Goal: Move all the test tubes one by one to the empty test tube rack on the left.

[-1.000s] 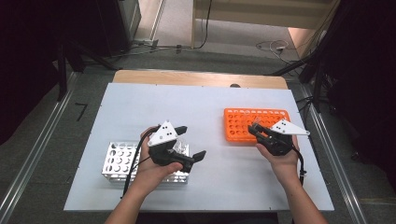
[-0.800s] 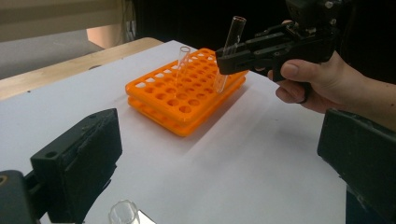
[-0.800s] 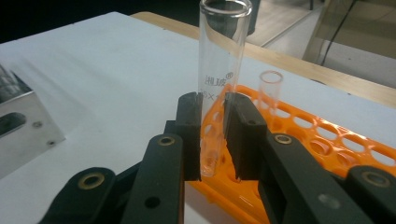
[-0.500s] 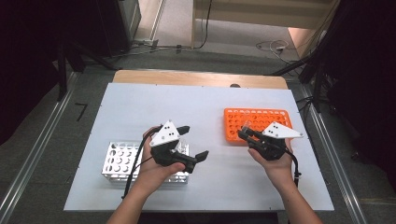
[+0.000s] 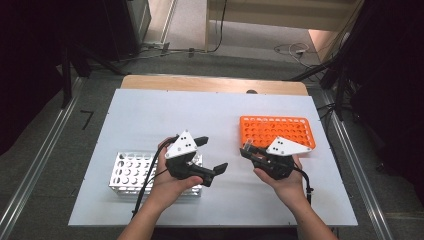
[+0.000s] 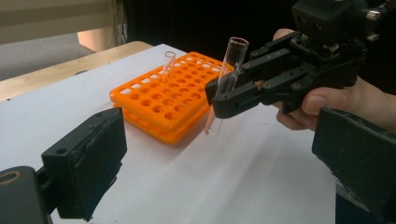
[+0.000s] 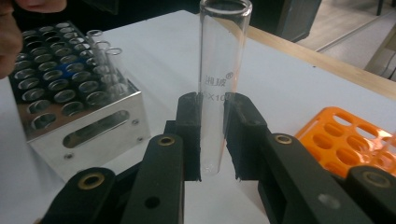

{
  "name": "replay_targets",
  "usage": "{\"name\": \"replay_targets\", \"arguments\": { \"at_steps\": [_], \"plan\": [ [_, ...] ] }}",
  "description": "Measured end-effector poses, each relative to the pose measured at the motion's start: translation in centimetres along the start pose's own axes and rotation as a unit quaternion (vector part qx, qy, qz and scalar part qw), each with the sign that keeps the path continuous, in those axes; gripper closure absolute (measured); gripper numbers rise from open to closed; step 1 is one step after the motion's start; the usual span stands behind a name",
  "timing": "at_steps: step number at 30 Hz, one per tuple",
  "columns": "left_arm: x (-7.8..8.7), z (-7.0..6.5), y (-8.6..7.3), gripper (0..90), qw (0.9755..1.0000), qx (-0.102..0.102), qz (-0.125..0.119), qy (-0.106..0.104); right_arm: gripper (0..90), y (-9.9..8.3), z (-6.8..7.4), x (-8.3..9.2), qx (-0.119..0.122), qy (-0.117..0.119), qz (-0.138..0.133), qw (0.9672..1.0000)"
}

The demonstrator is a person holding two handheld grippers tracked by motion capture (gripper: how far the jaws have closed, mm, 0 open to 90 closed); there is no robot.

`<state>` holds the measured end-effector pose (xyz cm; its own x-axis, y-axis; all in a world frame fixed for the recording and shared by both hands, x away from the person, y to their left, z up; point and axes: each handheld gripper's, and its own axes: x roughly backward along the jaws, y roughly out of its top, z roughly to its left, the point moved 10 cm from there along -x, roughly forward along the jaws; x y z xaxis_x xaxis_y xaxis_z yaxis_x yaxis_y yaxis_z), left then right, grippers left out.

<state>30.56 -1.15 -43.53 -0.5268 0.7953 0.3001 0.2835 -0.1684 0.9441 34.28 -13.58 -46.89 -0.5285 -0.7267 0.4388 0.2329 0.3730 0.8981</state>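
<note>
My right gripper (image 5: 246,151) is shut on a clear glass test tube (image 5: 247,145), held upright just off the left front corner of the orange rack (image 5: 275,130). In the right gripper view the tube (image 7: 219,88) stands between the black pads of that gripper (image 7: 212,140). My left gripper (image 5: 212,155) is open and empty over the right end of the metal rack (image 5: 130,172). The left gripper view shows the right gripper (image 6: 224,95) with its tube (image 6: 231,63), and another tube (image 6: 166,70) standing in the orange rack (image 6: 154,107).
The metal rack (image 7: 70,98) holds a few glass tubes (image 7: 105,56) at its far side. Both racks sit on a white tabletop (image 5: 200,110) with a wooden strip (image 5: 210,84) along the far edge. Floor rails run on either side.
My right gripper has carried the tube left and nearer, off the orange rack and toward the left gripper. The left gripper has stayed in place, open.
</note>
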Motion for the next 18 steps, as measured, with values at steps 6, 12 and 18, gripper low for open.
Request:
{"name": "replay_targets", "arguments": {
  "at_steps": [6,12,18],
  "plan": [
    [-0.3,-0.4,0.0,3.8,1.0,-0.002,-0.002,-0.005,74.2,0.3,1.8,-0.4,0.011,0.018,0.004,0.9998],
    [-0.7,-1.0,0.0,5.3,0.9999,-0.004,0.001,-0.014,74.2,0.4,3.1,-0.8,0.021,0.033,0.009,0.9992],
    [-0.9,-1.5,-0.1,8.1,0.9997,-0.008,0.005,-0.024,74.2,0.4,4.2,-1.1,0.029,0.045,0.012,0.9985]
  ]
}}
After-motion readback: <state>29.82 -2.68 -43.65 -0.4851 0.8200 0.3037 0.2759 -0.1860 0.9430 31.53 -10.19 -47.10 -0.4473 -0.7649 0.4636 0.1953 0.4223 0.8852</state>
